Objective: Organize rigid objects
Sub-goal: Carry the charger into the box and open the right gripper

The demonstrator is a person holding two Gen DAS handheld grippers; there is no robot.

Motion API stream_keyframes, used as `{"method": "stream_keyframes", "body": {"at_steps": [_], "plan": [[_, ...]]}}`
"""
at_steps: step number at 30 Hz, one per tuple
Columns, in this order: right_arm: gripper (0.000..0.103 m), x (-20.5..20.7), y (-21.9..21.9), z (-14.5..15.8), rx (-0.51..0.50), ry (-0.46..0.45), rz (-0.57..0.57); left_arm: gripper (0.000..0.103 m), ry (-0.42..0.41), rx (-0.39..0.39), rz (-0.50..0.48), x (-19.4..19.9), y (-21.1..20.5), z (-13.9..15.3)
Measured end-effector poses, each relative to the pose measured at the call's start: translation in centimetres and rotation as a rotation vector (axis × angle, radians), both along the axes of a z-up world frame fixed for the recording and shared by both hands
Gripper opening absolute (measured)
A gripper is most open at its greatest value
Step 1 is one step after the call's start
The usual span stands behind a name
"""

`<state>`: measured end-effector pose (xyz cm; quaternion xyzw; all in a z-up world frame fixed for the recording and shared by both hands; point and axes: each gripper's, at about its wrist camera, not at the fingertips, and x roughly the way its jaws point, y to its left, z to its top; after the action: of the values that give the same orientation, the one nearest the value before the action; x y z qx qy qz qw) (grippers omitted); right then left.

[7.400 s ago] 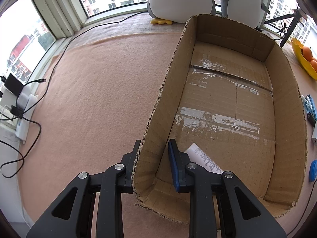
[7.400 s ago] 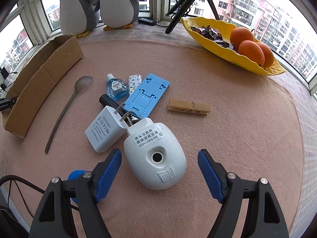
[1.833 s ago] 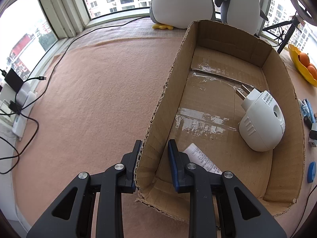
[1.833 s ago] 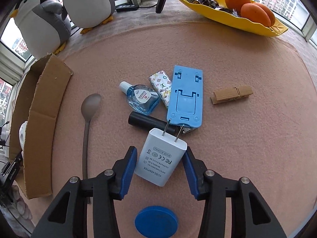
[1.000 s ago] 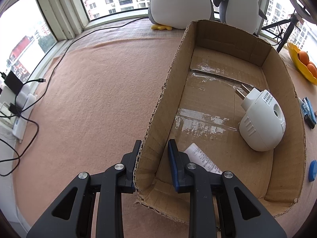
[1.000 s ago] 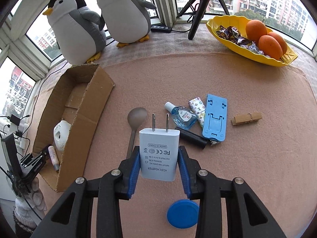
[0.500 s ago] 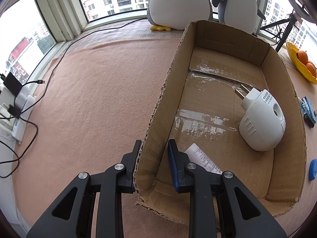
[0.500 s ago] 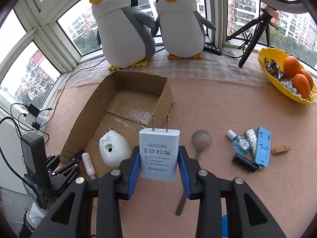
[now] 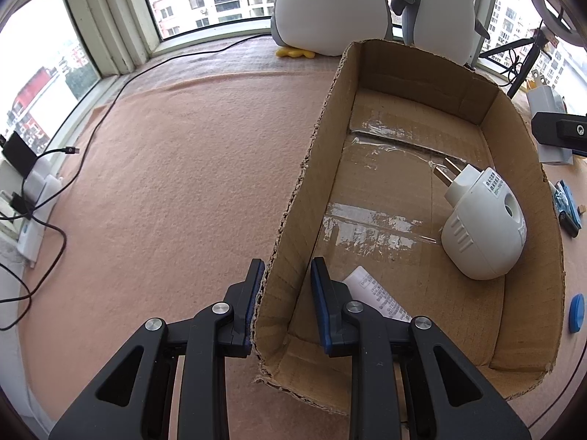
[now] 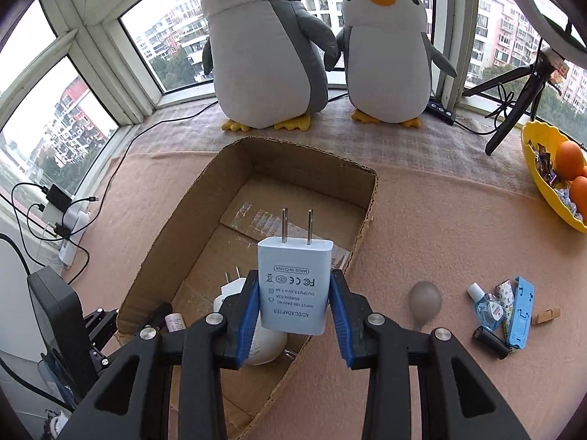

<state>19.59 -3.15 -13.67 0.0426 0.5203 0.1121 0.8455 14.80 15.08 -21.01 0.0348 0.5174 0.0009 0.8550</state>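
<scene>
The left tongs point(image 9: 284, 300) are clamped on the near left wall of the cardboard box point(image 9: 293, 220), one pad outside and one pad inside. The right tongs point(image 10: 293, 311) are clamped on the white power adapter point(image 10: 293, 286), its two prongs pointing away from the tongs, and hold it above the box's near end.

Inside the box, a white plug-in device point(image 9: 484, 231) lies on the floor to the right of the left tongs, against the right wall, with its prongs pointing toward the far end. A small white tube point(image 9: 374, 293) lies just beside the inner pad of the left tongs.

On the pink-covered bench point(image 10: 440, 220), to the right of the right tongs, lie a spoon point(image 10: 423, 302), a small blue bottle point(image 10: 488, 308), a blue stand point(image 10: 519, 315), a black cylinder point(image 10: 489, 341) and a wooden clothespin point(image 10: 546, 315). Beyond the box, two plush penguins point(image 10: 264, 47) stand at the window. A yellow fruit dish point(image 10: 539, 179) sits far right.
</scene>
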Motion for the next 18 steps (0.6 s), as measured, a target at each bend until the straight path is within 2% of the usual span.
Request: {"method": "stream_keyframes", "body": {"at_steps": [18], "plan": [[0.034, 1.9, 1.0, -1.1, -0.010, 0.021, 0.009, 0.023, 0.000, 0.001, -0.001, -0.1, 0.0, 0.0]]}}
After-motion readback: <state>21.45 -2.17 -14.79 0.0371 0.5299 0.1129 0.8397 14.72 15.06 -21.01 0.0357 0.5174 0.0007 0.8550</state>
